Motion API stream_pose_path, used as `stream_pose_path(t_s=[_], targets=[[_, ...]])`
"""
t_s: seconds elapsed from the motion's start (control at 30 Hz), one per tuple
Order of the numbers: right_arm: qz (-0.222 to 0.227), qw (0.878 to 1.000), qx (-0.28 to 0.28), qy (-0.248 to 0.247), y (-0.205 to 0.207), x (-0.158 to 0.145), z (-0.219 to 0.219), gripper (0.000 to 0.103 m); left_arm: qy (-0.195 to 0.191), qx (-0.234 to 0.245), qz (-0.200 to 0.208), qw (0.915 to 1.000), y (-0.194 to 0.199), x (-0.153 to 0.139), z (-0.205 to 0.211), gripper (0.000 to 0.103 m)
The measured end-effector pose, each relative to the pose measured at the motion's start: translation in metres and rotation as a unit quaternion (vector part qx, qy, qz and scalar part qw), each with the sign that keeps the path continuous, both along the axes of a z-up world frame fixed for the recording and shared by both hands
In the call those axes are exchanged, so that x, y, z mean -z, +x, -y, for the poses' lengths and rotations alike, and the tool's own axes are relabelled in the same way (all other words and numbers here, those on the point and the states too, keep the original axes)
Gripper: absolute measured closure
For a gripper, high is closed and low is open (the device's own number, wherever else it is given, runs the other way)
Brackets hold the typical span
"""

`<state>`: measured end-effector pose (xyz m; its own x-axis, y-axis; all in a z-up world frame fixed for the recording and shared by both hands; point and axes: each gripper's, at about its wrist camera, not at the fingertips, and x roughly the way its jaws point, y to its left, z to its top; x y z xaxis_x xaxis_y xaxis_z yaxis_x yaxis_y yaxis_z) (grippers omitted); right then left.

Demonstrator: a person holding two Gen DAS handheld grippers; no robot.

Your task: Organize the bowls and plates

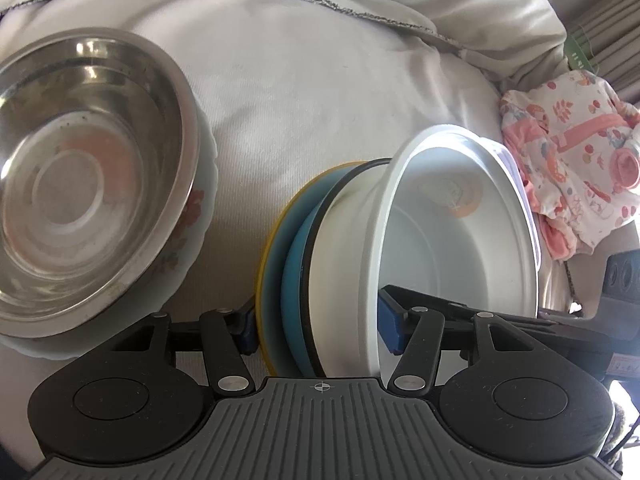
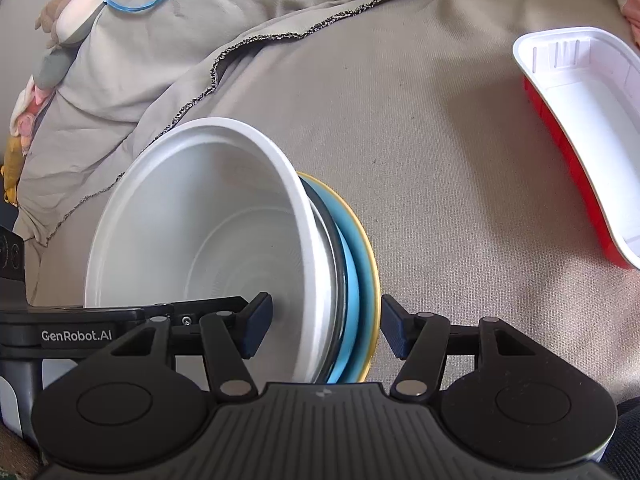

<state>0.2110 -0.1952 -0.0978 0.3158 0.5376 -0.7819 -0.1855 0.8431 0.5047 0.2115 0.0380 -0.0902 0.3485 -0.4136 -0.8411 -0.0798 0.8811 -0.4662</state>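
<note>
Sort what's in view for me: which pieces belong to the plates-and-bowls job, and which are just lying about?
For the job:
- white bowl
- steel dish behind it
- blue plate with yellow rim
- steel bowl
- floral plate beneath it
- perhaps the red-and-white tray

Lying about:
- patterned cloth
- soft toy

Soft daylight, glare on the steel bowl (image 1: 80,160), fisheye bending edges, slight blur.
</note>
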Motion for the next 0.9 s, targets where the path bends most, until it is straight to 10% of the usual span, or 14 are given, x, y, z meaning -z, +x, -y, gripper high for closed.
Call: stream_pose_path(t_s=[0.9], targets=[[-0.017,1.000,-0.024,0.009,-0.004,0.002,-0.004,0.045,0.023,0.010,-0.002,0.9997,-0.013,-0.006,0.001,0.042]])
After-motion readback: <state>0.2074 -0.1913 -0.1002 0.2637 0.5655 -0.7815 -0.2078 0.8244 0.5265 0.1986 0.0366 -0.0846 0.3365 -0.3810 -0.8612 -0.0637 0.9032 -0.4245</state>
